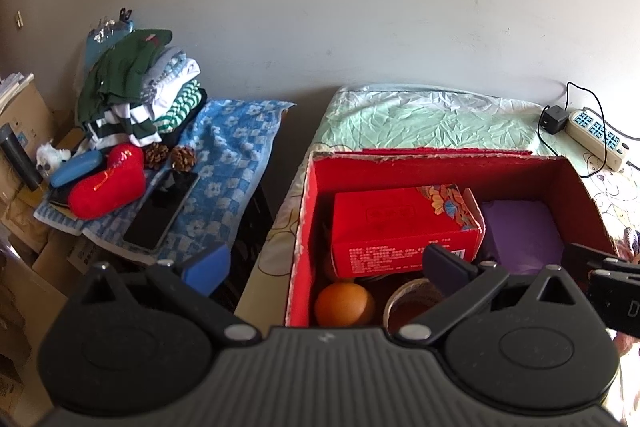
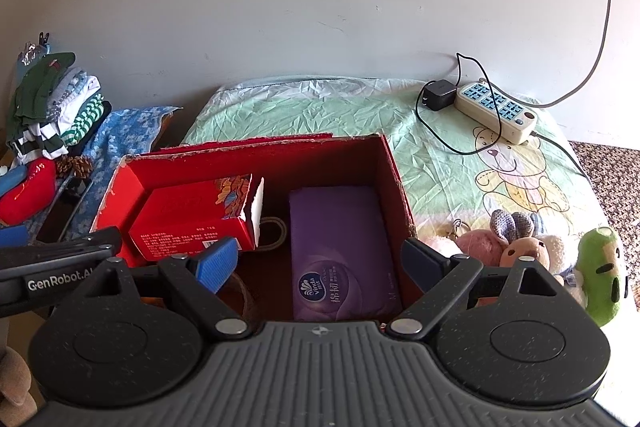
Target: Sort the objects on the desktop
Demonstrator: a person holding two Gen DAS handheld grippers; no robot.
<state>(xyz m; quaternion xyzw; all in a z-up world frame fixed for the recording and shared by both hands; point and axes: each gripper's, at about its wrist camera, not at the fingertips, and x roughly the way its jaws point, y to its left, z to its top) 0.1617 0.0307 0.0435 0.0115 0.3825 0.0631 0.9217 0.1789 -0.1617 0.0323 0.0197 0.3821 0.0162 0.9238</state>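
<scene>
An open red cardboard box (image 1: 440,167) (image 2: 392,179) stands on the bear-print table. It holds a red carton (image 1: 404,227) (image 2: 192,219), a purple tissue pack (image 2: 340,251) (image 1: 524,231), an orange (image 1: 345,305) and a tape roll (image 1: 408,303). My left gripper (image 1: 326,269) is open and empty above the box's left wall. My right gripper (image 2: 320,261) is open and empty above the tissue pack. Several plush toys (image 2: 520,243) and a green plush (image 2: 602,271) lie right of the box.
A power strip (image 2: 496,111) (image 1: 596,135) with a black charger (image 2: 438,95) lies at the table's back right. A side stand with a blue towel (image 1: 228,163) carries folded clothes (image 1: 136,91), a red plush (image 1: 108,187), pine cones (image 1: 172,155) and a phone (image 1: 162,211).
</scene>
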